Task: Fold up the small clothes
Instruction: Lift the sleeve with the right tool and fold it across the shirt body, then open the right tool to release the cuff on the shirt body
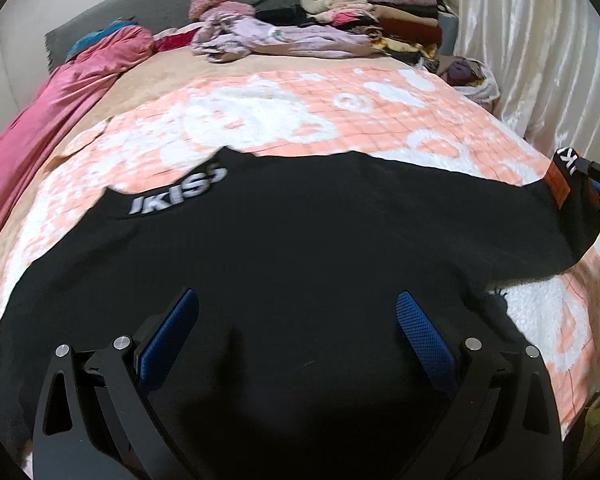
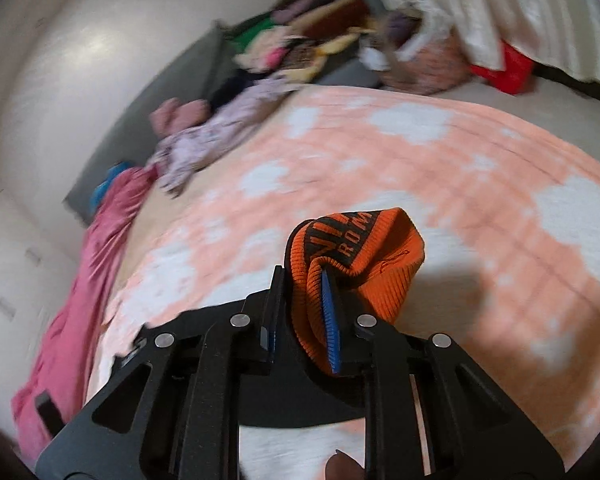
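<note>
From the left wrist camera, a black knit garment with white lettering and an orange-trimmed waistband (image 1: 284, 264) is lying spread across the peach-and-white patterned fleece blanket (image 1: 300, 112) on the bed. It is looking mostly flat, with one printed end at the left and the orange-labelled end at the far right, where it is rising off the blanket. The left gripper (image 1: 298, 320) is hovering over the near part of the black cloth with its blue-padded fingers (image 1: 172, 328) spread wide and nothing between them. At the right edge, the right gripper (image 1: 598, 184) is gripping that lifted end. Behind, a stack of already folded clothes in mixed colours (image 1: 380, 20) is sitting near the curtain, and a crumpled lilac garment (image 1: 276, 40) is waiting unfolded.

From the right wrist camera, the right gripper (image 2: 300, 312) is pinching the orange ribbed band with black lettering (image 2: 360, 256), its fingers closed tight on the cloth and holding it above the blanket (image 2: 420, 160). The picture is blurring, so finer detail is hard to tell.

By my reading, this garment's fold is only beginning: no crease is showing yet, the lifted end has to be carried over, and the lilac piece is left after that.
</note>
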Motion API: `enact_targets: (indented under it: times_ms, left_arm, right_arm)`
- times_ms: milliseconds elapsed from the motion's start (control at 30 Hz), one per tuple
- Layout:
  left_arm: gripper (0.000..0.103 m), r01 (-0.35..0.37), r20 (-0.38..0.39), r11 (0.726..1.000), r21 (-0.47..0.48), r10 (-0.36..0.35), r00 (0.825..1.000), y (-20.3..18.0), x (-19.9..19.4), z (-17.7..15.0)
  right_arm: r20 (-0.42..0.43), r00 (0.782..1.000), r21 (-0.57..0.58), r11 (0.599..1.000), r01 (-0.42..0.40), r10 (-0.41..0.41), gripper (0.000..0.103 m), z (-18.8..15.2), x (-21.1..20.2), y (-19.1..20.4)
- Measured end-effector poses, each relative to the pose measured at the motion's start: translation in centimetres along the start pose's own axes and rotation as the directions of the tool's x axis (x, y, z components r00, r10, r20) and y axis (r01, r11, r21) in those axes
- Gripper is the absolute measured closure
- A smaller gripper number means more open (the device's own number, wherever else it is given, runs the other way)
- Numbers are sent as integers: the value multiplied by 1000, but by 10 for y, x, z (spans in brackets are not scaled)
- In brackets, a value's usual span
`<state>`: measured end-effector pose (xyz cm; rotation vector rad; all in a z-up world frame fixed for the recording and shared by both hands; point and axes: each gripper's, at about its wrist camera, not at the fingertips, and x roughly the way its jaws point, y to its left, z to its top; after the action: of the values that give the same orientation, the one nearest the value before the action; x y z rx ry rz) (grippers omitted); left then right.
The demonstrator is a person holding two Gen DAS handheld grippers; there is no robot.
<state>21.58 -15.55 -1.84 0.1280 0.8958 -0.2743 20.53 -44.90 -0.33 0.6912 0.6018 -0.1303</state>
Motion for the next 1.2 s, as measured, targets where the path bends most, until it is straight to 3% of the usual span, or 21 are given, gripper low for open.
enact_targets:
  times_ms: [100, 300, 367, 533, 633, 700, 767, 833, 900, 1000, 1100, 1200]
  left_arm:
    - [4, -8, 5, 999, -36, 8, 1000, 25, -10, -1]
    - [4, -56, 26, 995, -85, 58, 998, 76, -31, -7]
    - [4, -56, 33, 991, -119, 60, 998, 93, -36, -10]
    - [4, -59, 50, 978, -199, 71, 996, 125, -38, -10]
    - [4, -70, 54, 973, -221, 84, 995, 137, -37, -10]
    - [4, -71, 50, 970, -232, 84, 995, 141, -35, -11]
    - [4, -72, 41, 969, -238, 85, 996, 142, -33, -13]
    - [4, -59, 36, 970, -238, 69, 997, 139, -31, -14]
    - [4, -32, 37, 974, -226, 41, 998, 131, -29, -17]
    - [4, 60, 29, 977, -204, -55, 998, 110, -25, -21]
    - [5, 172, 3, 964, -201, -175, 985, 86, -17, -25]
    - [5, 251, -23, 944, -213, -261, 965, 63, -6, -24]
  right_arm:
    - [-38, 992, -57, 991, -124, 122, 91, -12, 6, 41]
    - [-145, 956, -193, 940, -280, 255, 91, -46, 22, 120]
    - [-191, 944, -234, 922, -309, 268, 91, -61, 29, 141]
    - [-244, 939, -343, 884, -318, 243, 91, -92, 38, 174]
    - [-260, 931, -419, 838, -349, 257, 89, -111, 35, 193]
    - [-277, 914, -435, 809, -395, 298, 67, -120, 30, 202]
    - [-275, 905, -453, 786, -421, 326, 62, -125, 23, 209]
    - [-249, 913, -458, 792, -404, 322, 62, -121, 18, 210]
    - [-227, 927, -424, 827, -369, 298, 62, -109, 20, 196]
    - [-194, 966, -446, 863, -239, 168, 62, -100, 29, 180]
    - [-193, 978, -432, 889, -153, 75, 62, -94, 41, 161]
    - [-197, 980, -380, 918, -111, 36, 62, -86, 48, 141]
